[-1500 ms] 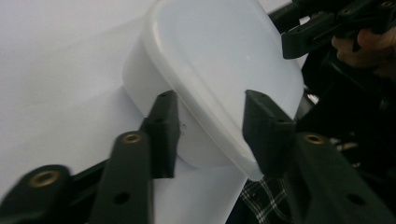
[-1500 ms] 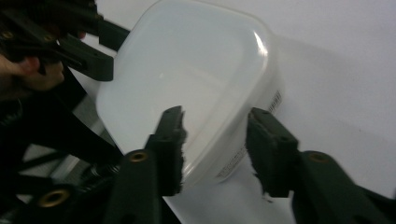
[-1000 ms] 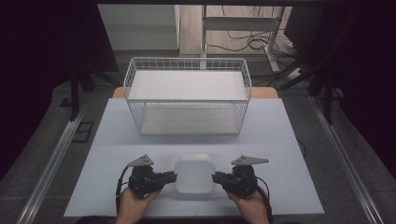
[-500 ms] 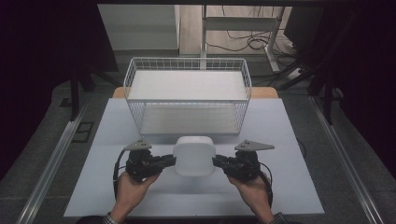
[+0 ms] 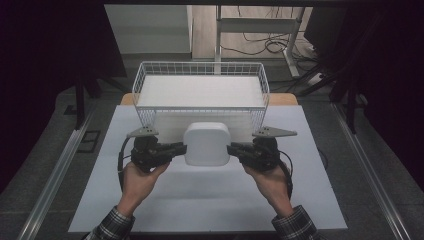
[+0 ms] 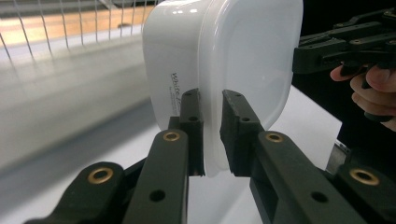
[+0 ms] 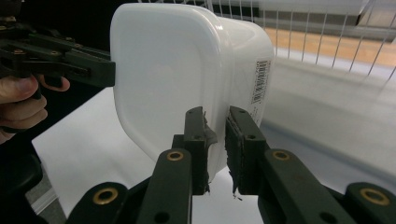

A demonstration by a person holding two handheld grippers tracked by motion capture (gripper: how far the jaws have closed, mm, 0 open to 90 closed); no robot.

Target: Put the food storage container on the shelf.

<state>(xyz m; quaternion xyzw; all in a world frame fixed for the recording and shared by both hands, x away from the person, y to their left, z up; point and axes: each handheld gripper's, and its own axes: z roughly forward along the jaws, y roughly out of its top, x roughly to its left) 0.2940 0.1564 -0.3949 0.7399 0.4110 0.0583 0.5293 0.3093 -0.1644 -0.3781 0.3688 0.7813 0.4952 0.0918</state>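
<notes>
Just in front of the wire basket [image 5: 200, 92], above the white table [image 5: 310, 200], you hold a white plastic container [image 5: 206, 144] w/ both tools. Your left gripper [image 5: 176, 149] is pinched on the container's left rim; the left gripper view shows its jaws narrow, closed on the thin lip where lid meets tub. Your right gripper [image 5: 236, 150] does the same on the opposite rim, pads squeezing the edge beside the barcode label [image 7: 260, 81]. Container rides lid-up, roughly level betw. the two tools, apparently off the table surface and close to the basket's near wall.

Handling, as a judgement: it looks light, prob. empty, w/ smooth glossy walls that will slip if you ease off. The rim is thin and may flex, so the lip is the only real purchase; the rounded body gives the jaws nothing. Keep both pinches even and opposite, else it could pivot or drop.
</notes>
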